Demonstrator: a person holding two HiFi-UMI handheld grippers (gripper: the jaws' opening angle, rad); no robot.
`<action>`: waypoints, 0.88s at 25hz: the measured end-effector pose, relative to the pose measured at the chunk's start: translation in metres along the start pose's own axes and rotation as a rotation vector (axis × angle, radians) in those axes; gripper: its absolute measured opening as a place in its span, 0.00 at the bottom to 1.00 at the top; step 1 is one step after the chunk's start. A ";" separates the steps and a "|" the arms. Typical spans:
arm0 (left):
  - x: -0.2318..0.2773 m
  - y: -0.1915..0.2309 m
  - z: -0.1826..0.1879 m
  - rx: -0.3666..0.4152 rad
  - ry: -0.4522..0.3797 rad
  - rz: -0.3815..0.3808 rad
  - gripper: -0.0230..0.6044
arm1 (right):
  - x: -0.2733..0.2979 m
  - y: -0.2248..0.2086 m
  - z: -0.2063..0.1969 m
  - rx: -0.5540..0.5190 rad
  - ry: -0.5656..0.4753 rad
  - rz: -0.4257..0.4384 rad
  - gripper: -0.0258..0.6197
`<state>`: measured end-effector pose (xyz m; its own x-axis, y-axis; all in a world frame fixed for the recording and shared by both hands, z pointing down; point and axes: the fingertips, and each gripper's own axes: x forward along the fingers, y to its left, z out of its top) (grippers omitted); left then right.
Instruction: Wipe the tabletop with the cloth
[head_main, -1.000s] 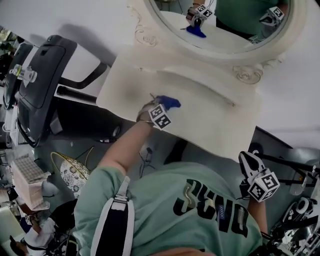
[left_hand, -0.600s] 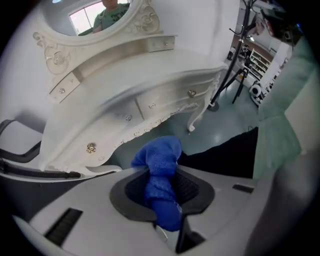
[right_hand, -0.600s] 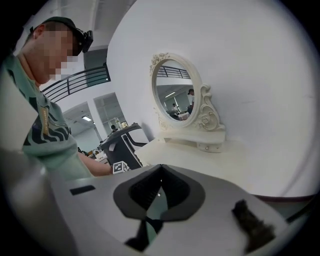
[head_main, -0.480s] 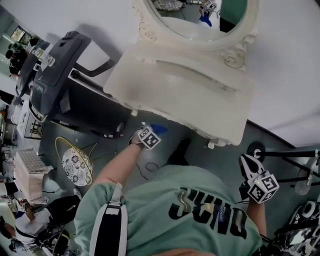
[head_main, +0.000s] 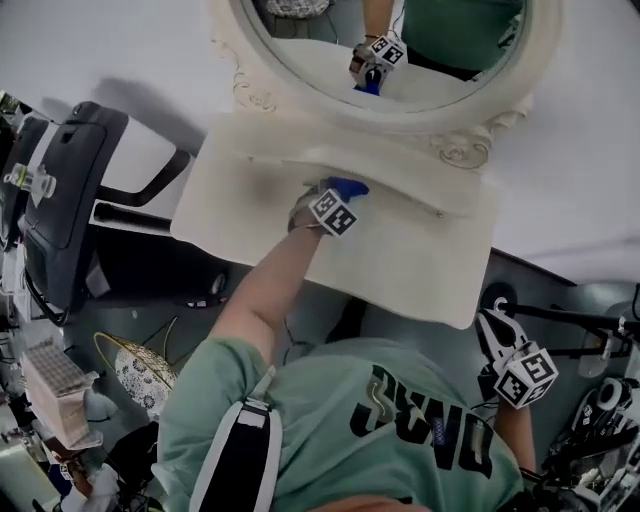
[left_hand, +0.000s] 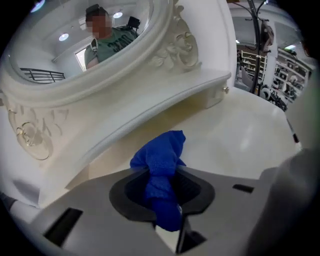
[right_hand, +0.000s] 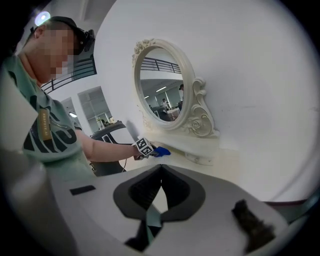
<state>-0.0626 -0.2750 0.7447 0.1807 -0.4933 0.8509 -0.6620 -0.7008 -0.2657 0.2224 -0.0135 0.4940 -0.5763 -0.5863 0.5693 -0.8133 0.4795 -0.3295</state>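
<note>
A blue cloth (left_hand: 162, 160) is bunched between the jaws of my left gripper (left_hand: 165, 187), which is shut on it. In the head view this left gripper (head_main: 343, 193) holds the cloth (head_main: 352, 186) on the cream tabletop (head_main: 400, 255), close to the low shelf under the oval mirror (head_main: 400, 60). The right gripper view shows the same cloth (right_hand: 161, 151) from the side. My right gripper (head_main: 493, 325) hangs off the table's front right corner, away from the cloth. Its jaws (right_hand: 160, 175) are shut with nothing in them.
A black chair (head_main: 65, 200) stands left of the table, with a patterned basket (head_main: 145, 375) on the floor below it. A black stand (head_main: 565, 320) and other gear sit at the right. A white wall (head_main: 580, 150) backs the mirror.
Half a second ago the left gripper and cloth were off the table's front edge; now they are back on the tabletop near the mirror's base. The right gripper has stayed put.
</note>
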 end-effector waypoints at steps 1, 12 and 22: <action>0.012 0.009 0.007 -0.003 -0.003 0.001 0.19 | 0.008 -0.006 0.005 0.005 0.014 -0.010 0.06; 0.029 0.002 0.022 0.081 -0.013 -0.032 0.19 | 0.049 -0.012 0.025 -0.018 0.103 0.024 0.06; -0.092 -0.110 -0.125 0.039 0.085 -0.036 0.18 | -0.016 0.008 -0.022 -0.093 0.016 0.166 0.06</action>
<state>-0.0972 -0.0880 0.7528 0.1408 -0.4228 0.8952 -0.6273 -0.7376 -0.2497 0.2266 0.0142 0.4990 -0.7000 -0.4841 0.5250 -0.6959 0.6273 -0.3495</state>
